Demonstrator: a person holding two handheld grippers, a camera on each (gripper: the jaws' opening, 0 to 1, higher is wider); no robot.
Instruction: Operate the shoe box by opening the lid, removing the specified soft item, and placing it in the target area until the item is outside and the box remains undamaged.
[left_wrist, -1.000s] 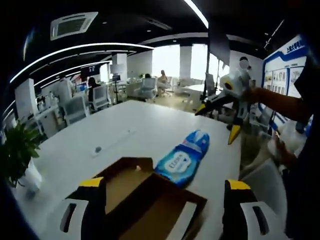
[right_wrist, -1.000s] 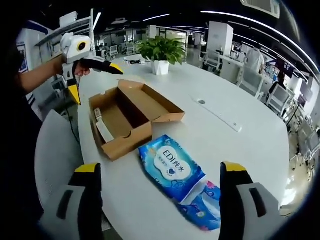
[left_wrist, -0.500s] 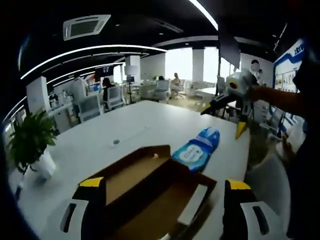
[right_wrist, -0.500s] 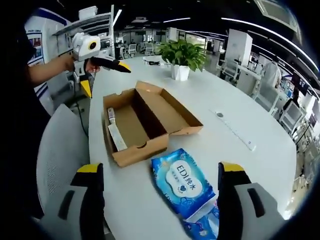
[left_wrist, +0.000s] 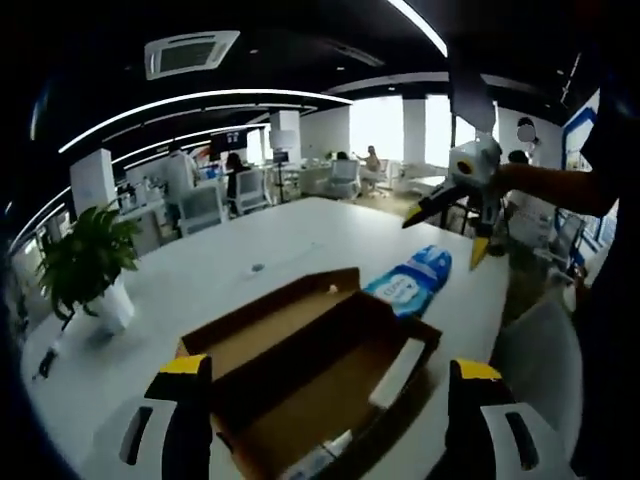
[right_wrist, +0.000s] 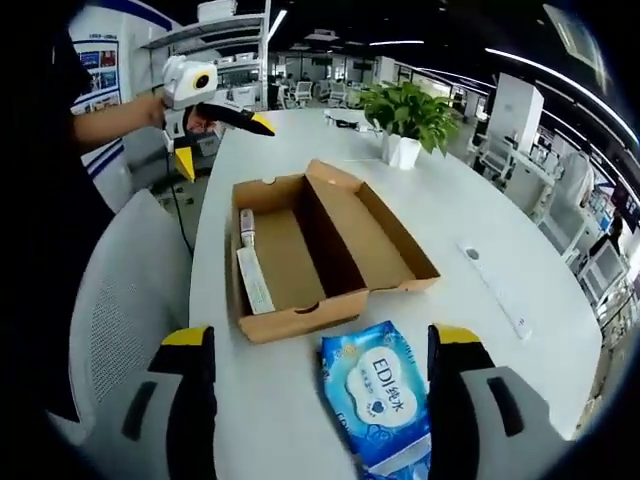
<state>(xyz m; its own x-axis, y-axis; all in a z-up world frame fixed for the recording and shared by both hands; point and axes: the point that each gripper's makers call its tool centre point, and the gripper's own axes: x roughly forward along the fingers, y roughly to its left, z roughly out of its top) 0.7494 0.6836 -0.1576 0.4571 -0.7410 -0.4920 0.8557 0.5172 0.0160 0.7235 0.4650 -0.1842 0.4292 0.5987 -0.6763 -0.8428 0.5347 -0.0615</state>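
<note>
Your white bench (right_wrist: 480, 210) carries everything, and on it the shoe box (right_wrist: 300, 250) lies with its lid folded fully back flat beside the tray; in the left gripper view the same box (left_wrist: 310, 370) sits just ahead of your jaws. The blue wipes pack (right_wrist: 385, 385), the soft item, lies flat on the bench just outside the box's front wall, apart from the cardboard, so by my reading the removal is done. A potted plant (right_wrist: 405, 115) stands at the far end, well clear. Your right gripper (right_wrist: 318, 345) has its jaws spread wide and holds nothing, with the pack between and ahead of them. Your left gripper (left_wrist: 322, 375) is likewise wide open and empty over the box. Lift both hands straight away; keep the jaws off the cardboard walls.
</note>
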